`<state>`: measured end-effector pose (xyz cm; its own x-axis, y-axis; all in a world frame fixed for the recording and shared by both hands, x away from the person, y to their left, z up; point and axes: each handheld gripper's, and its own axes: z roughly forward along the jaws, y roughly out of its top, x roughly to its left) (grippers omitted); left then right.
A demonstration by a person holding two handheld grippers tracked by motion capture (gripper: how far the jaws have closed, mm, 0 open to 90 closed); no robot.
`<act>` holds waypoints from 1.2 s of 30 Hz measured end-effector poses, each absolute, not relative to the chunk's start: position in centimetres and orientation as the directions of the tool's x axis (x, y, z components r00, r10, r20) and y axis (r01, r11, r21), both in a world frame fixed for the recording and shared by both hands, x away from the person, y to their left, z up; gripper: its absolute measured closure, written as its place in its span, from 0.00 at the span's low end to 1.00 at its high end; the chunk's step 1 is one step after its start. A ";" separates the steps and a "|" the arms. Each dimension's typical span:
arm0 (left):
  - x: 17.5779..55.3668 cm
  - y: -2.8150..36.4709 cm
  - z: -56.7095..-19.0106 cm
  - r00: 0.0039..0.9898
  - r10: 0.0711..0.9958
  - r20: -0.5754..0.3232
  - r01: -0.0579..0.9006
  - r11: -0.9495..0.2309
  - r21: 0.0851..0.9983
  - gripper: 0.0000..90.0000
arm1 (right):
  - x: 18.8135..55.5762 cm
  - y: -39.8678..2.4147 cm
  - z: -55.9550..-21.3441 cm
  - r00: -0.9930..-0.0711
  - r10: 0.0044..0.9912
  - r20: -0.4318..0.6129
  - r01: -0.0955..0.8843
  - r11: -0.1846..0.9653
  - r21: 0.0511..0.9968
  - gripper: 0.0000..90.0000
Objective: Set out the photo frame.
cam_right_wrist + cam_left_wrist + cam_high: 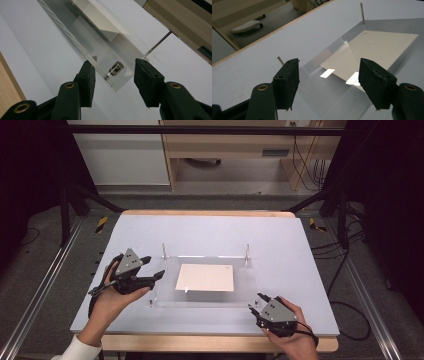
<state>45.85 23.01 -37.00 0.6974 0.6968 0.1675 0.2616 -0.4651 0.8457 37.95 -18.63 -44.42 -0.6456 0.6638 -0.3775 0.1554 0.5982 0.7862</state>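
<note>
A pale grey tabletop (210, 232) with a wooden edge is seen from above, framed by dark rails and a concrete floor. At its centre a clear acrylic plate (200, 297) is laid flat, with a white sheet of paper (205, 277) resting inside its outline. Two thin metal pins (163, 251) are stood upright at the plate's far corners, and a short metal stud (116, 68) is fixed at the near right corner.

The left claw (154, 268) is held by a hand (112, 295) just beside the plate's left edge, above the tabletop; its jaws are spread apart and nothing is gripped between them. In the left gripper view the paper and one far pin (362, 12) are seen beyond the open jaws, with the other pin (280, 60) close by the left jaw.

The right claw (256, 303) is held at the plate's near right corner, by the tabletop's front edge. Its jaws are likewise parted and empty; in the right gripper view the stud is framed between them, with the plate's corner just ahead.
</note>
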 end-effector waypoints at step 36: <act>39.8 21.0 -38.3 0.814 0.337 0.473 -0.061 -0.761 0.646 0.51 | 39.1 -18.6 -41.5 -0.641 0.698 -0.318 0.217 0.563 0.797 0.61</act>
<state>39.79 21.01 -38.35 0.8142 0.3368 0.4730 -0.0608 -0.7606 0.6464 39.13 -18.65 -41.50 -0.6415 0.6981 -0.3180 0.2175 0.5631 0.7973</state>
